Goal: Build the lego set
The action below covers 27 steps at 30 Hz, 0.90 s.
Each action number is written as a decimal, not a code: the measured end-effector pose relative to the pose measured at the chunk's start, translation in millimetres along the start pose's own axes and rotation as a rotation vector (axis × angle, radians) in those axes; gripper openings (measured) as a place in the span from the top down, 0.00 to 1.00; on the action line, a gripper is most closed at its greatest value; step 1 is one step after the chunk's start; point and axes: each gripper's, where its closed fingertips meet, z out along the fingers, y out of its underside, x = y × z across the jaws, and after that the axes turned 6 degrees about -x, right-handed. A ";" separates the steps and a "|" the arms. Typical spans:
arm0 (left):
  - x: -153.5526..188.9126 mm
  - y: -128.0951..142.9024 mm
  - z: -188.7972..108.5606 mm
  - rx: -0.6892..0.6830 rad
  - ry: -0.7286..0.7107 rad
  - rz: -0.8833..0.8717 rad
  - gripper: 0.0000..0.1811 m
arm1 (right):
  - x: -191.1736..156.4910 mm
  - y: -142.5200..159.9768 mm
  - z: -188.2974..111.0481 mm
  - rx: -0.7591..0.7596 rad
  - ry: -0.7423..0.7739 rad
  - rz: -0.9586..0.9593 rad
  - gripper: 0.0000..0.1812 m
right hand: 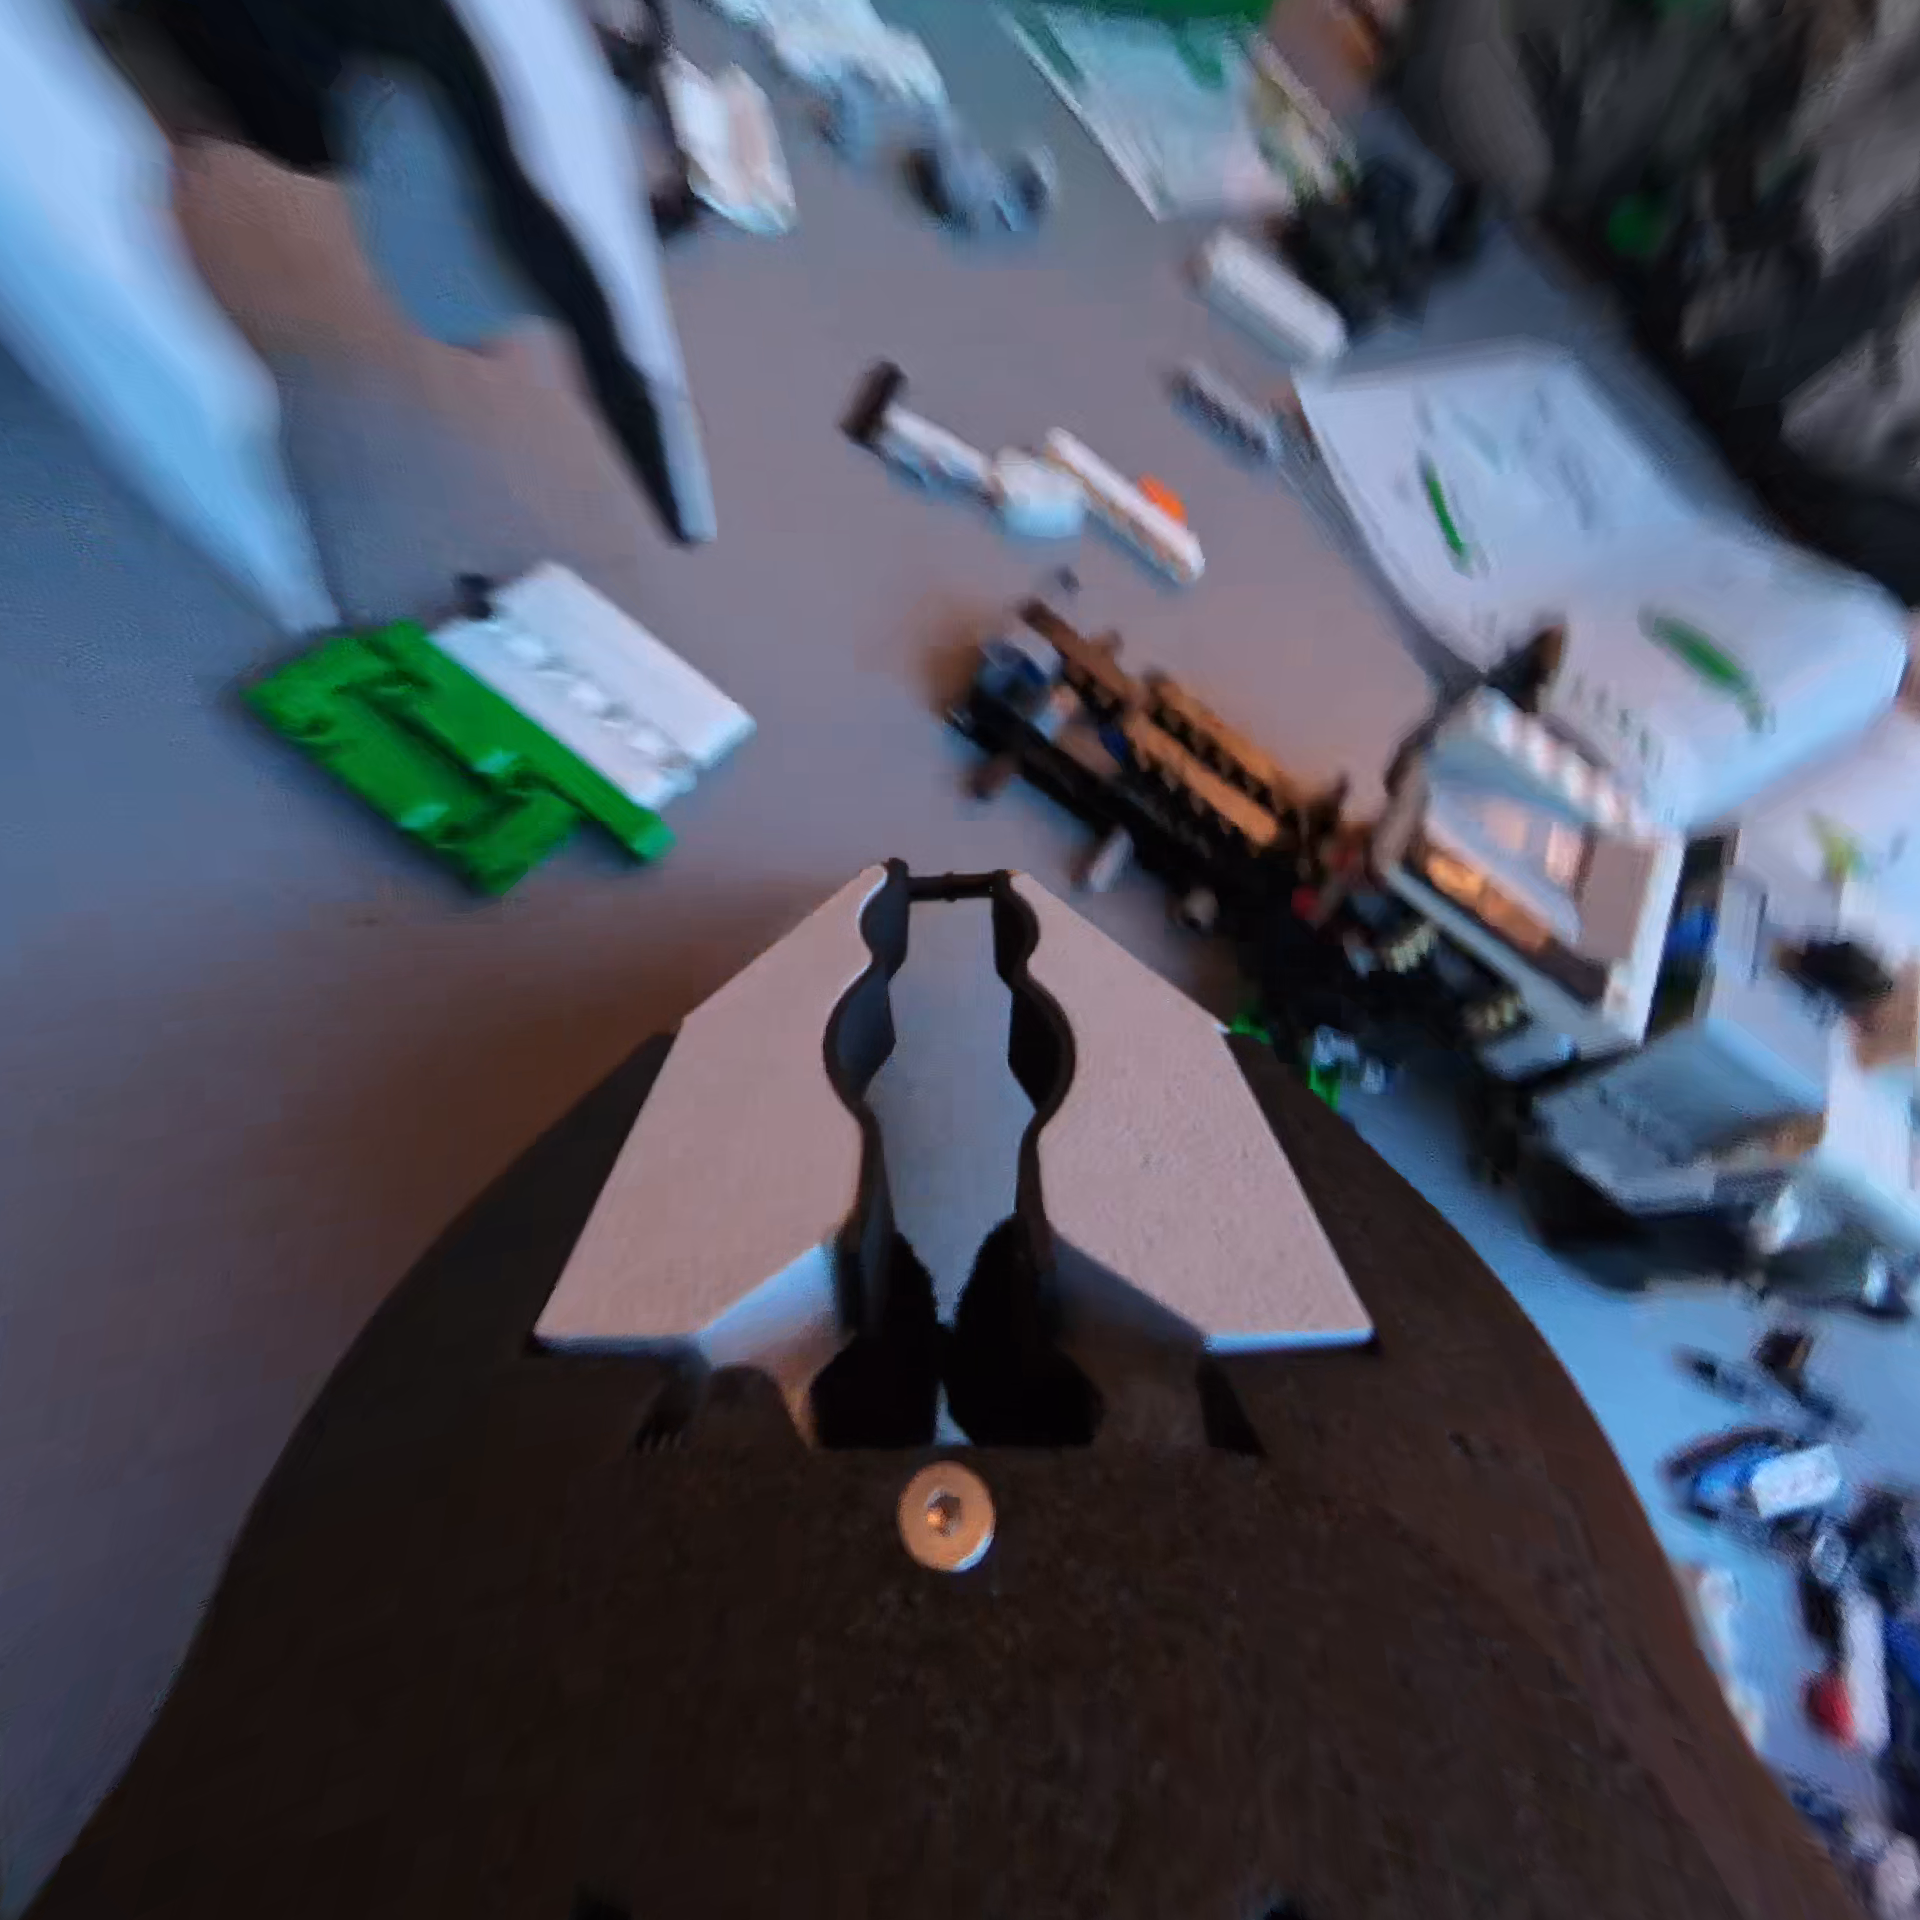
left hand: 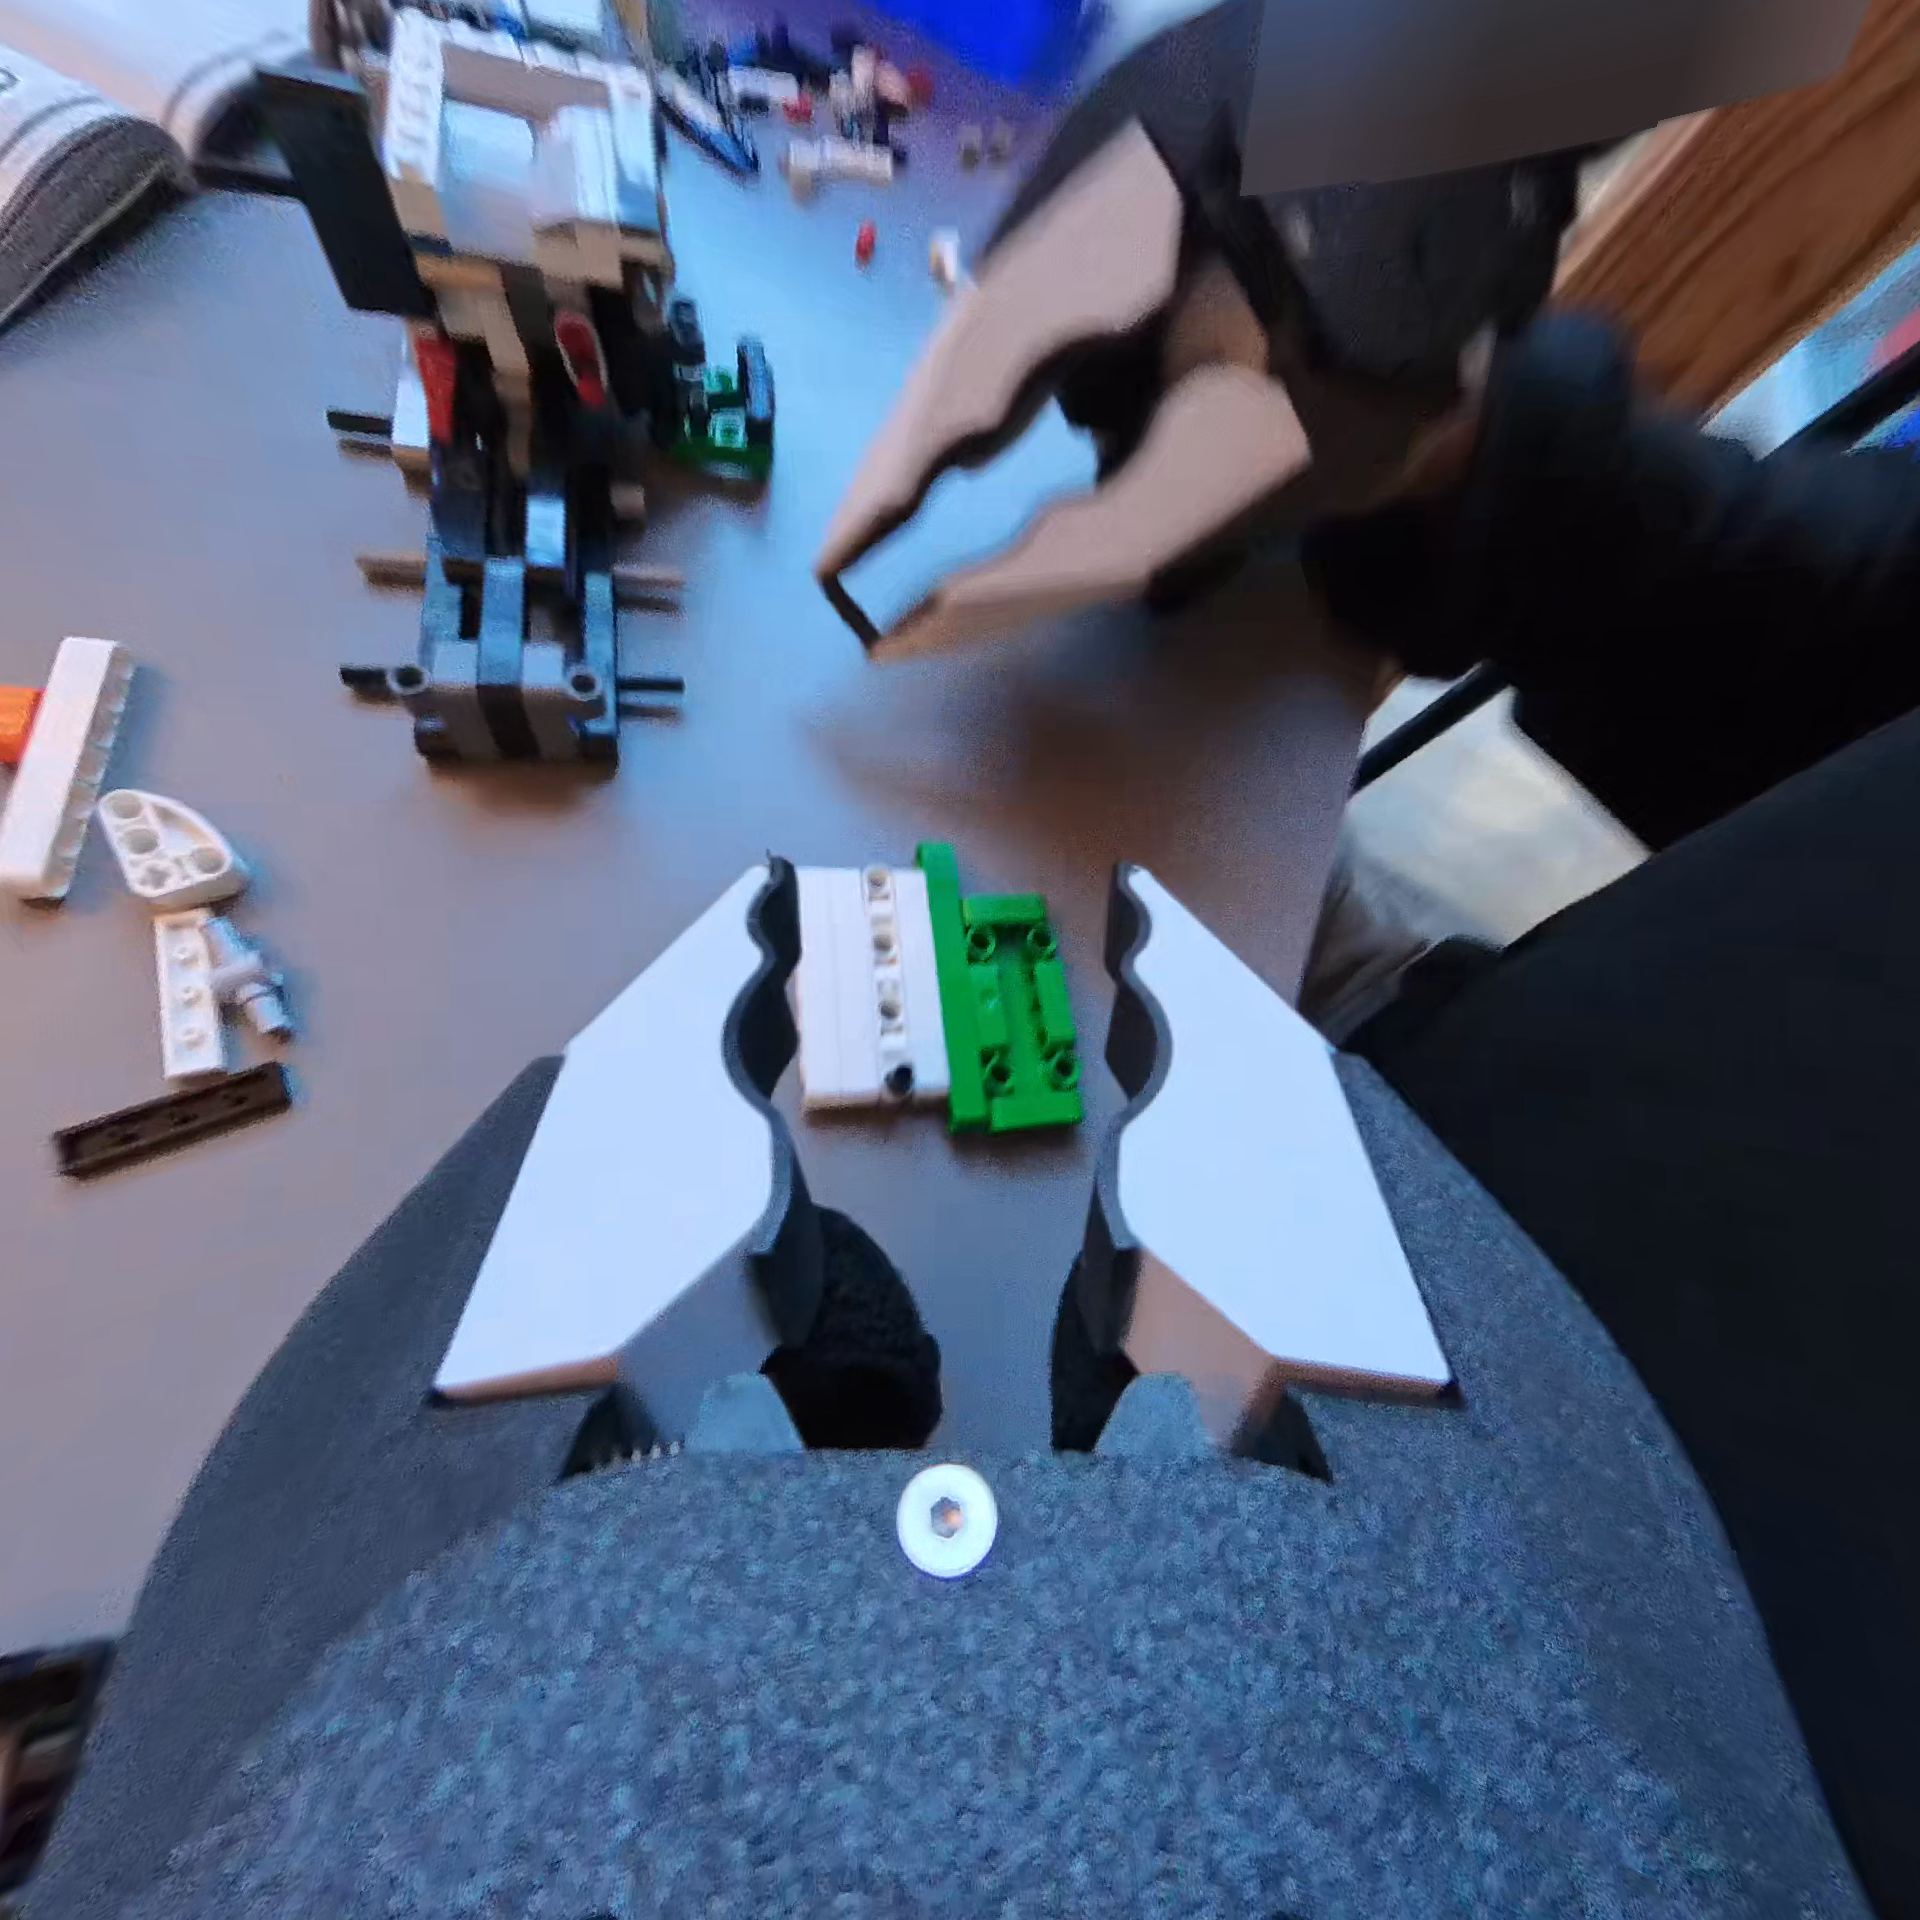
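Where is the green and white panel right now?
The green and white panel lies flat on the table, between the open left hand-held gripper fingertips; the truck model stands beyond.

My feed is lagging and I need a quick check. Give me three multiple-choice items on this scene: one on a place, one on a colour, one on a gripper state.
1. Where is the flat panel?
A) On the table, between the left gripper's fingers
B) Inside a box
C) Held in the air

2. What colours is the panel?
A) Red and black
B) Green and white
C) All orange

3. What state is the right gripper in?
A) Wide open and empty
B) Shut on a thin black piece
C) Shut on a red brick

Answers:
1 A: it lies flat between the spread fingers.
2 B: a green half joins a white half.
3 B: the black piece spans the fingertips.
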 end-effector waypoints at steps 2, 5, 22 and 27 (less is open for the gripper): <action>0.0 -13.7 -3.7 0.055 0.064 -0.076 0.69 | -9.5 -19.2 -11.3 0.075 0.065 -0.150 0.92; 7.1 -23.5 -0.6 0.096 0.189 -0.135 0.75 | -19.6 -38.6 -23.0 0.149 0.138 -0.301 0.92; 31.7 -43.6 -7.9 0.264 0.557 -0.306 0.87 | -45.3 -70.5 -45.2 0.354 0.271 -0.434 0.92; 35.6 -42.3 -6.2 0.276 0.581 -0.303 0.98 | -49.5 -70.2 -43.6 0.355 0.266 -0.442 0.92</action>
